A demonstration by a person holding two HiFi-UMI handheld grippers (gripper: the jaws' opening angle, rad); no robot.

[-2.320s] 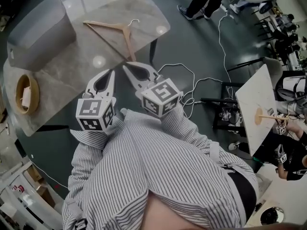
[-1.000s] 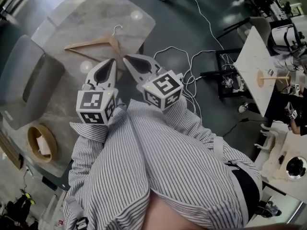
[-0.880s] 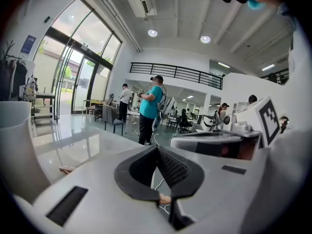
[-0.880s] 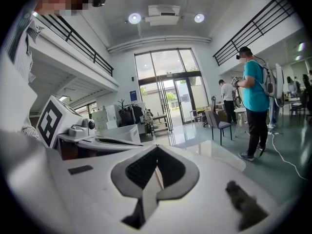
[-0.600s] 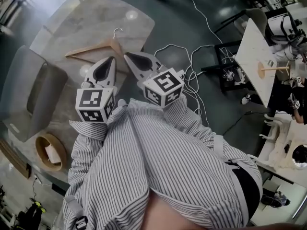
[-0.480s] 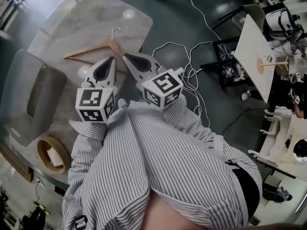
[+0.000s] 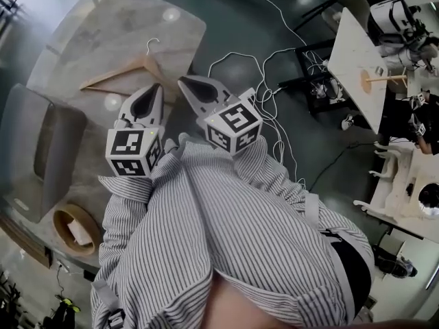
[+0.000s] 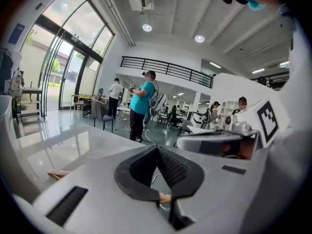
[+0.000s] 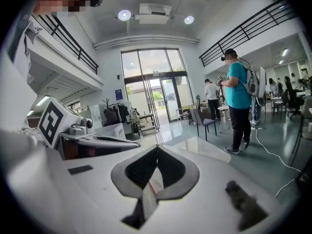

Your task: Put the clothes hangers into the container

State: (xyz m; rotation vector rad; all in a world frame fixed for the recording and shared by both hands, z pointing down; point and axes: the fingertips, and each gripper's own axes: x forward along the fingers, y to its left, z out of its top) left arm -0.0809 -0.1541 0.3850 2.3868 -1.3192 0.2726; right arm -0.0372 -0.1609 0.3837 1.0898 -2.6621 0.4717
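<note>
Plainly, left gripper (image 7: 156, 89) and right gripper (image 7: 182, 81) bear black-and-white square markers (image 7: 130, 153).

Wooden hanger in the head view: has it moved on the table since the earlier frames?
No. The wooden hanger keeps its spot on the table, hook by the same rounded corner; the whole view has swung, so it only shifts in the picture.
</note>
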